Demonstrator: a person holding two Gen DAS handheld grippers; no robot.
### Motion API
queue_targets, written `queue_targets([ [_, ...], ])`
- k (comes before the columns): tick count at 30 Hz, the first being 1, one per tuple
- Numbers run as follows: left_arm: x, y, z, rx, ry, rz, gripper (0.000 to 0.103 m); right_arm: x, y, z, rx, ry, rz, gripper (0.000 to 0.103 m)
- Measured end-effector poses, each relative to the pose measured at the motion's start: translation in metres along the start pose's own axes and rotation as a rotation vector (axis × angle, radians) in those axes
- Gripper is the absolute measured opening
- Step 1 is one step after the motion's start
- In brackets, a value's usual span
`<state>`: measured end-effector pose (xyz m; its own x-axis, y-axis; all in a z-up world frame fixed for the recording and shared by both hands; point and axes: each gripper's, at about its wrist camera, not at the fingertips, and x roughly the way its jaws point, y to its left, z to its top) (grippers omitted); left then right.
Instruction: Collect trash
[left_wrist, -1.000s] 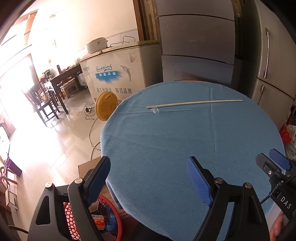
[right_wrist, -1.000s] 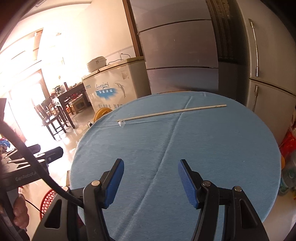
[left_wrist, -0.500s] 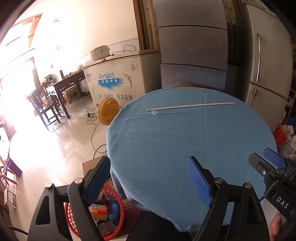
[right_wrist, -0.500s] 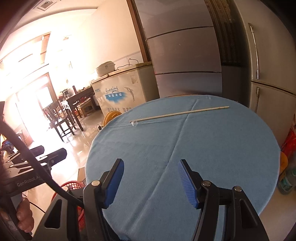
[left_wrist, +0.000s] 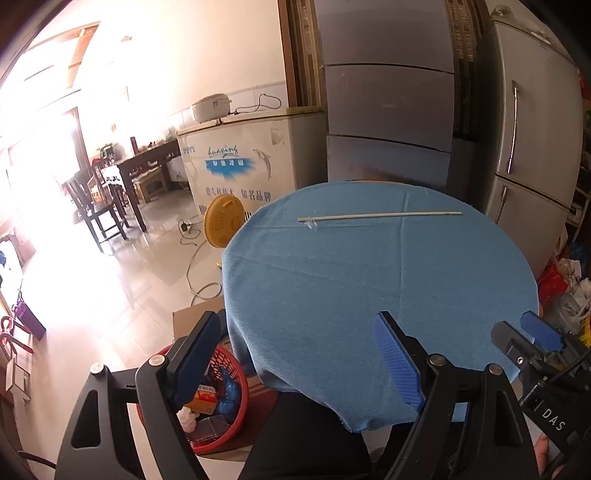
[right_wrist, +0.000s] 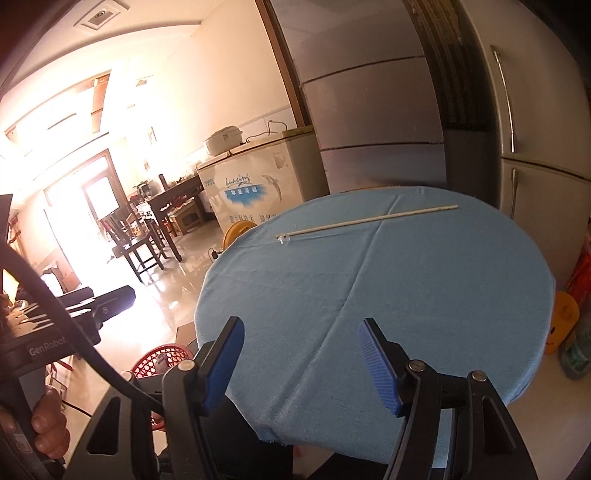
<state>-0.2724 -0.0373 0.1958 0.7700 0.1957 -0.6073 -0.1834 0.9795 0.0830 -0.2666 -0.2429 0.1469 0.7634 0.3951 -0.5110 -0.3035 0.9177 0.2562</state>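
Your left hand-held gripper (left_wrist: 295, 354) and right hand-held gripper (right_wrist: 299, 358) both have jaws apart, holding nothing. Red basket (left_wrist: 236, 373) on the floor beside the counter (left_wrist: 369, 280) holds wrappers and packaging. Thin stick (left_wrist: 380, 215) lies on the counter's far side.

Strong daylight floods in from the left in both views, blowing out the doorway (right_wrist: 99, 206) and wall to white. Glare sheets across the tiled floor (left_wrist: 92, 280), washing out detail there. Right side dim; the refrigerator (left_wrist: 528, 122) sits in shade. The blue desk (left_wrist: 369, 288) is evenly lit, fairly sharp. Heavy fisheye bending, dark vignette at corners. The near tongs (right_wrist: 301, 363) look dark, slightly soft.
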Motion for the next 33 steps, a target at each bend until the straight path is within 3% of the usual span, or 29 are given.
queue_targets([
  [33, -0.008, 0.021, -0.011, -0.045, -0.022, 0.034, 0.085, -0.021, 0.019, 0.008, -0.072, -0.034, -0.052, 0.071],
])
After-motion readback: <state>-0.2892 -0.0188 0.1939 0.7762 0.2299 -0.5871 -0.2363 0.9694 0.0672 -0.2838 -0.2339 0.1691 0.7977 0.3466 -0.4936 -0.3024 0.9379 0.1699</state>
